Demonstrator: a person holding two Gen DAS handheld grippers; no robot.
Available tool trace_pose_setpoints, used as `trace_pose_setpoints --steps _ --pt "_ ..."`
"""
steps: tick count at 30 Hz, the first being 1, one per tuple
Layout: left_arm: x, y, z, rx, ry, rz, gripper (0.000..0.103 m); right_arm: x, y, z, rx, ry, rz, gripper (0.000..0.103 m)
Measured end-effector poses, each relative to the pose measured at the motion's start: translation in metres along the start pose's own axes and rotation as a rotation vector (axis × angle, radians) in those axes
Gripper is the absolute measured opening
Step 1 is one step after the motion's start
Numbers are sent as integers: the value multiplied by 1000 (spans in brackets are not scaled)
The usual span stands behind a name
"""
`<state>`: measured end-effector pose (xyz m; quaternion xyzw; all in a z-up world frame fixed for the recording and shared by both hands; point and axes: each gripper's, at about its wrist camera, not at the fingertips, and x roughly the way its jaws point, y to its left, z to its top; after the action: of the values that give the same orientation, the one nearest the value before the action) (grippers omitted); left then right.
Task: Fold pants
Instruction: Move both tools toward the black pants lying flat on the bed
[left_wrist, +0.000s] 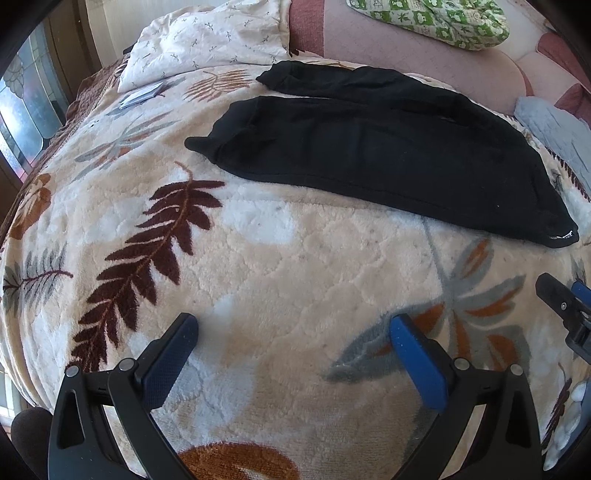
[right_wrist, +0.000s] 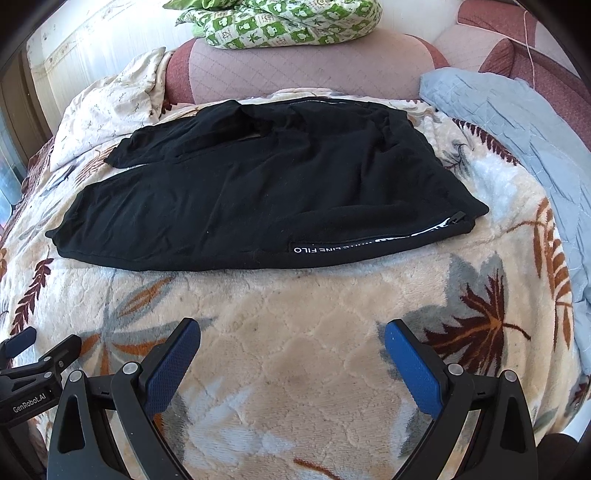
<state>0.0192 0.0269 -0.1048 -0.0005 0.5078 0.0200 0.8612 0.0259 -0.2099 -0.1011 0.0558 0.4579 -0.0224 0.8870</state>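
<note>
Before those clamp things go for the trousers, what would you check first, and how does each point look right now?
1. Left gripper jaws open and empty: ok.
2. Right gripper jaws open and empty: ok.
3. Black pants lying spread on the leaf-pattern blanket, both legs visible and apart: ok.
4. Pants smooth: not ok, fabric is rumpled near the far leg and waist.
5. Nothing lying on the pants: ok; the blue cloth and white pillow sit to the sides.
6. Near edge with the lettered strip reachable: cannot tell.
</note>
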Motion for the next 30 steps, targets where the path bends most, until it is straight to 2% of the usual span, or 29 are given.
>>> trace_pose_setpoints --steps 8,17,30 --pt "2 -4 1 30 4 9 103 -2 0 -1 0 -2 -2 102" --pt "-5 0 1 24 35 -15 103 -20 1 -3 -8 -35 -4 102" --pt "-52 5 0 -10 -56 -23 103 -44 1 -8 -11 -76 1 102"
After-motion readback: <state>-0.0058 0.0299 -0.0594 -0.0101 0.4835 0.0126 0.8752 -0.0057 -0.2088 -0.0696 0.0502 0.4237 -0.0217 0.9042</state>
